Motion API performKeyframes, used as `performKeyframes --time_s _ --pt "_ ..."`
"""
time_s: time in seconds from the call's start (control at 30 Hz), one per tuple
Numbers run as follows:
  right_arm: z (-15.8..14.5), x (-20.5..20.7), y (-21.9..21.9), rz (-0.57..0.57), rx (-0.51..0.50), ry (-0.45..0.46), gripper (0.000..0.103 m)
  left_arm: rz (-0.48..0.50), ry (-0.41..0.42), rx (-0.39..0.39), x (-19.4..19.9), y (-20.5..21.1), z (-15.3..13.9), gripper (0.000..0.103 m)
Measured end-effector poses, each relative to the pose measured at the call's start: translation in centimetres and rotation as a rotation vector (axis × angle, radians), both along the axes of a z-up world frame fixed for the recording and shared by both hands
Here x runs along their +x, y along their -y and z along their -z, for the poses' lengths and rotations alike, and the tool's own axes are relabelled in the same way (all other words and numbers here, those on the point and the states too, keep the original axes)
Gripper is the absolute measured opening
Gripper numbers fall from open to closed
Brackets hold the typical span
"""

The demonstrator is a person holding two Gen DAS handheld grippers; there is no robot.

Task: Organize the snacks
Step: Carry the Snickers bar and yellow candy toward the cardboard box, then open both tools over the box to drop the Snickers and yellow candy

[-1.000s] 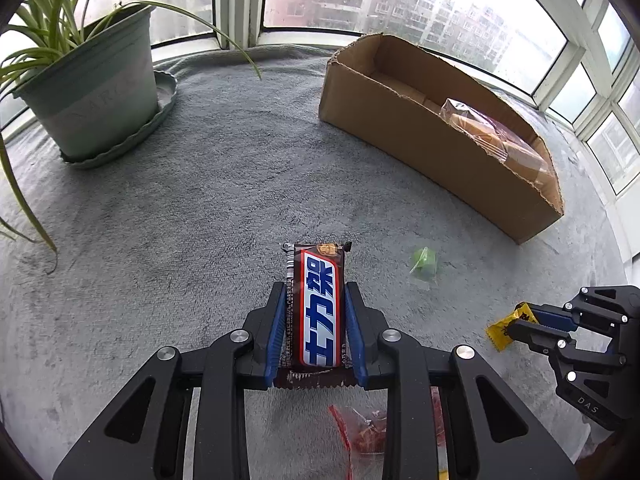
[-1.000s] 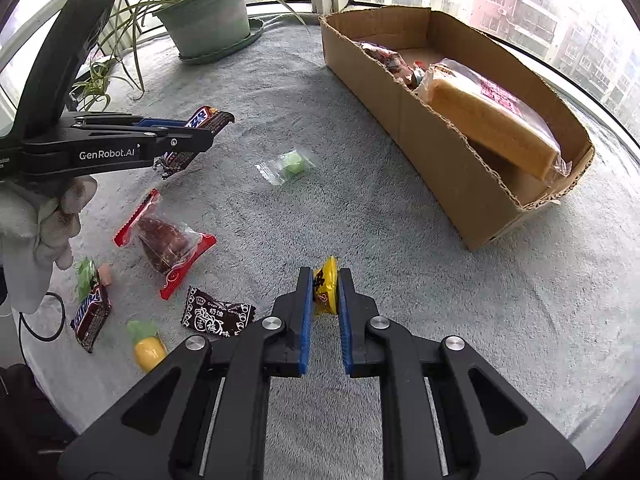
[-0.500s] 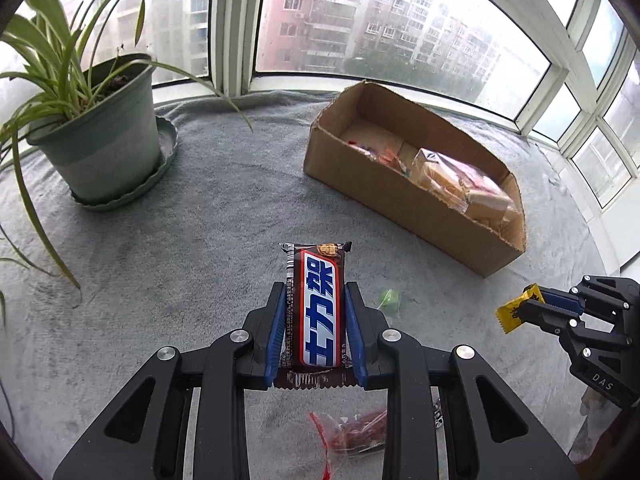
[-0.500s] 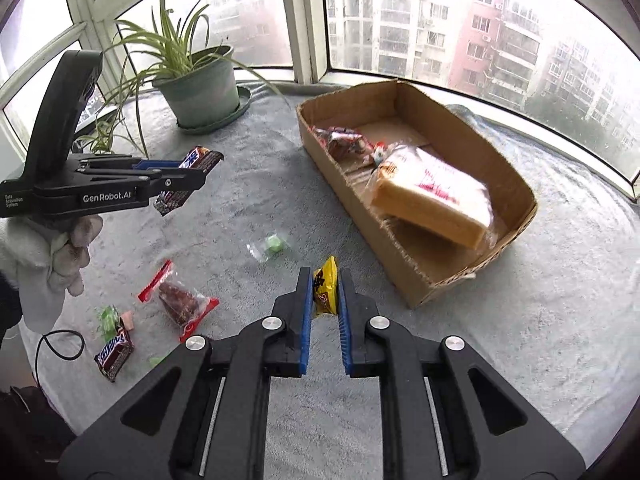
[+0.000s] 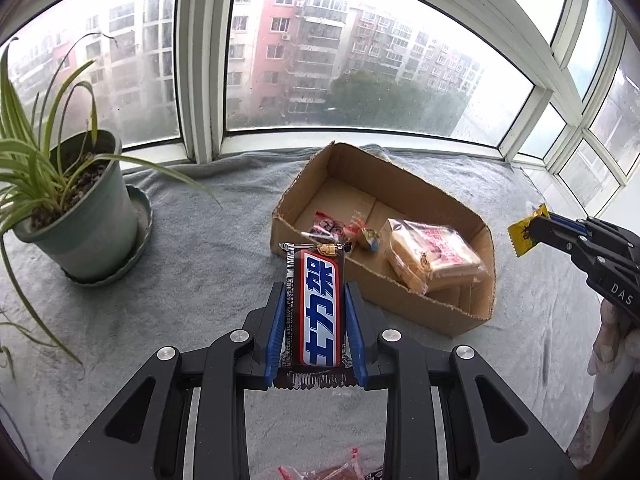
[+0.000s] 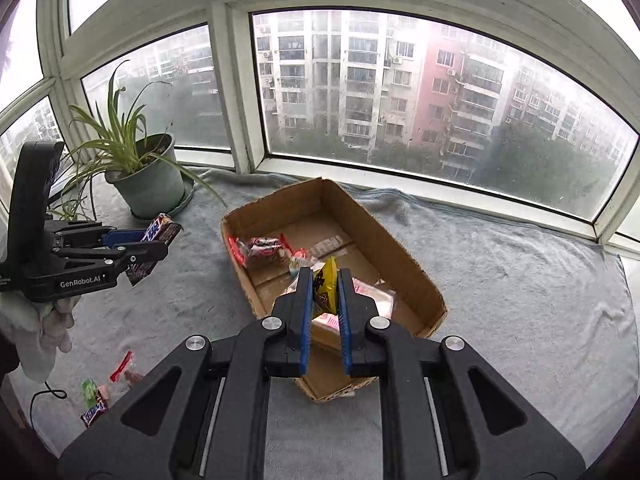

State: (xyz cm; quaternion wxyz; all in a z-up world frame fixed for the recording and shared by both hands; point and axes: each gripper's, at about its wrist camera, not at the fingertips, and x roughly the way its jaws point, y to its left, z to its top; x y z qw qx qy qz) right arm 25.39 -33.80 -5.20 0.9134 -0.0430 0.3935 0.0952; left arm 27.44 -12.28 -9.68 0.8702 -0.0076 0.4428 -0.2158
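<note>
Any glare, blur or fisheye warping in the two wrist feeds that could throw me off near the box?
Left wrist view: flat overcast light, no hard shadows; window frames bow, and the chocolate bar in the left tool reads sharp. Right wrist view: sky blows out to white along the top, frames curve strongly; the yellow packet in the right tool and the cardboard box stay clear.
</note>
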Motion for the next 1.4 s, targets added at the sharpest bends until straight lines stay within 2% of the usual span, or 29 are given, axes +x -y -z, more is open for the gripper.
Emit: performKeyframes --time_s 0.27,0.5,0.87,1.17,1.2,1.23,1.27,1.3,1.33,1.37,1.4 --pt "0.2 4.0 0.9 0.026 0.014 0.006 0.012 0.002 0.023 -0.002 2.6 1.6 -0.8 0.026" --pt "1.7 7.5 1.2 0.04 0.019 -0.017 0.012 0.0 0.019 -0.005 5.3 3.1 -0.6 0.026" --pt "6.5 11.4 1.4 0.049 0.007 -0.1 0.012 -0.001 -0.042 -0.013 8.1 4.5 2.2 0.026" --pt "7.6 12.0 1.3 0.049 0.001 -0.125 0.012 0.004 -0.072 -0.02 8.5 5.2 3.7 0.026" --pt "7.5 11.9 1.2 0.056 -0.007 -0.12 0.019 0.005 -0.074 -0.022 8.7 5.3 3.8 0.026" --pt "7.3 11.8 1.2 0.062 -0.013 -0.114 0.036 0.009 -0.078 -0.025 8.7 5.3 3.9 0.026" --pt "7.1 11.7 1.3 0.068 -0.013 -0.102 0.047 0.013 -0.081 -0.028 8.7 5.4 3.9 0.027" --pt "6.8 11.5 1.3 0.073 -0.014 -0.088 0.063 0.012 -0.083 -0.025 8.7 5.5 4.0 0.032" --pt "6.5 11.4 1.3 0.074 -0.013 -0.077 0.067 0.006 -0.08 -0.017 8.7 5.5 3.9 0.036" --pt "6.2 11.2 1.3 0.072 -0.01 -0.073 0.067 -0.001 -0.073 -0.014 8.6 5.4 3.7 0.047" --pt "5.9 11.1 1.2 0.07 -0.009 -0.072 0.067 -0.005 -0.065 -0.014 8.6 5.3 3.6 0.054"
